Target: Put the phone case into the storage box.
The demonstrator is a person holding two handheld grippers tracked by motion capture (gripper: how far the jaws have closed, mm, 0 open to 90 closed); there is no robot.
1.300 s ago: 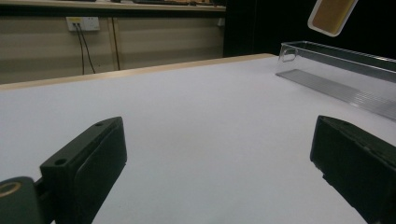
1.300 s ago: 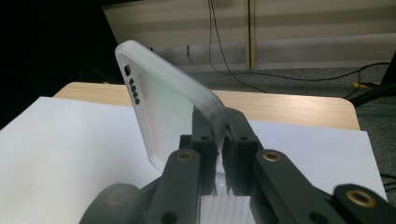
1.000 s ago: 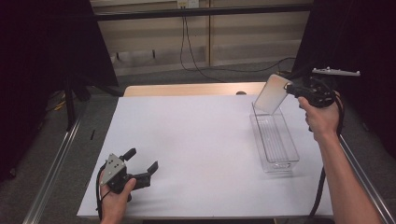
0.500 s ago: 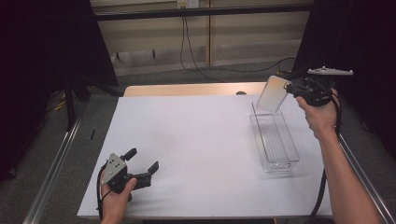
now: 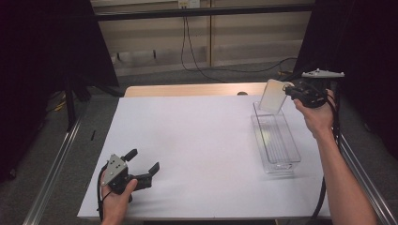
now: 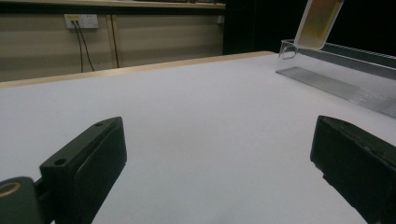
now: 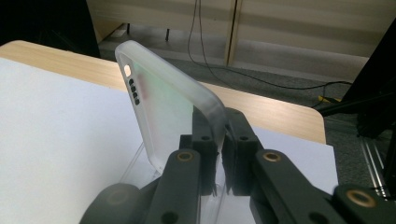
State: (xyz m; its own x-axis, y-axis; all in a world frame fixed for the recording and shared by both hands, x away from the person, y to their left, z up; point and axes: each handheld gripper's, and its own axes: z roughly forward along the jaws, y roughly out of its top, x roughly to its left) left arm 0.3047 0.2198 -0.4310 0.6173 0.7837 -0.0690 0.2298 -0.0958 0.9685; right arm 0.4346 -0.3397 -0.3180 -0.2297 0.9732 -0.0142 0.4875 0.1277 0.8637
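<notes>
Phone case (image 7: 170, 109), frosted and see-through, is clamped by one edge between the pinched jaws of the right tool (image 7: 218, 154) and held tilted above the far end of a clear plastic tray (image 5: 277, 145). Seen from the right gripper view, the case has rounded corners, a row of small dark holes and an oval cut-out along its upper edge, and faint pink and green tints across its milky back. In the high view the case (image 5: 273, 95) stands at a slant over the tray's far rim, at the right of the white table (image 5: 197, 154), with the right tool (image 5: 288, 90) gripping it from the side. The tray is long, narrow and ribbed along its floor. Near the table's front left corner, the left tool (image 5: 144, 164) rests low in the person's hand, its jaws spread wide with only bare table between them.
</notes>
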